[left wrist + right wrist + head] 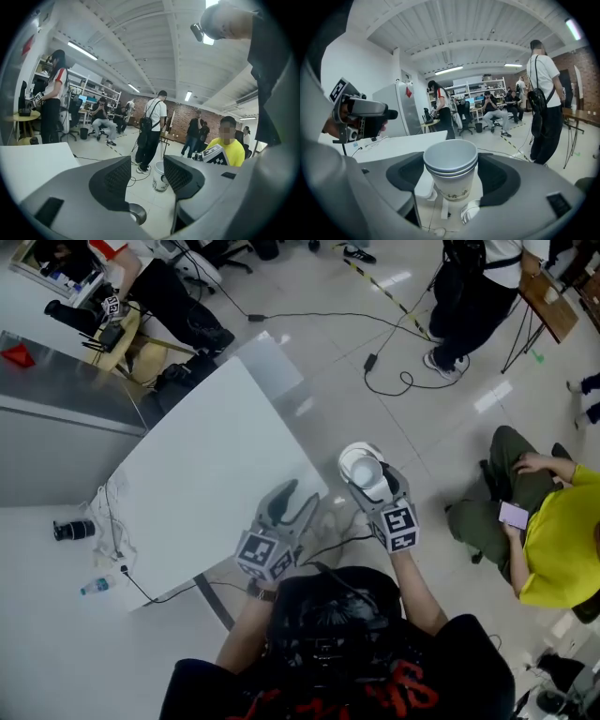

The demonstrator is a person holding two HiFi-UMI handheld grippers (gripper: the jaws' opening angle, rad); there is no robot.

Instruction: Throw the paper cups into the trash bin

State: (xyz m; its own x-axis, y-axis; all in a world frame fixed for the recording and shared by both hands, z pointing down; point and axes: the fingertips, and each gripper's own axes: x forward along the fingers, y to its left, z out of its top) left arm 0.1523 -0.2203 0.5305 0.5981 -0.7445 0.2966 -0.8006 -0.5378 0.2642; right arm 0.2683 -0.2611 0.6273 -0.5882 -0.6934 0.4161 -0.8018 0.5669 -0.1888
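- the right gripper [373, 486] is pinching a stack of cups [451, 172], with one jaw pressing on each side of the stack, just under the rims.
- the cups are sitting upright in the grip with their mouths facing up. they are nesting one inside another, and several rims are showing at the top.
- in the head view the cups [361, 468] are hanging over the floor [441, 418]. they are just beside the near corner of the table [206, 474] and are not touching it.
- the left gripper [292, 505] is holding its jaws spread. in its own view nothing is sitting between the jaws, and only the room is showing through the gap.
- the left gripper is hovering at the table's near edge, close beside the right gripper but not touching it.
- a person in yellow [553, 549] is sitting to the right, well apart from the cups.
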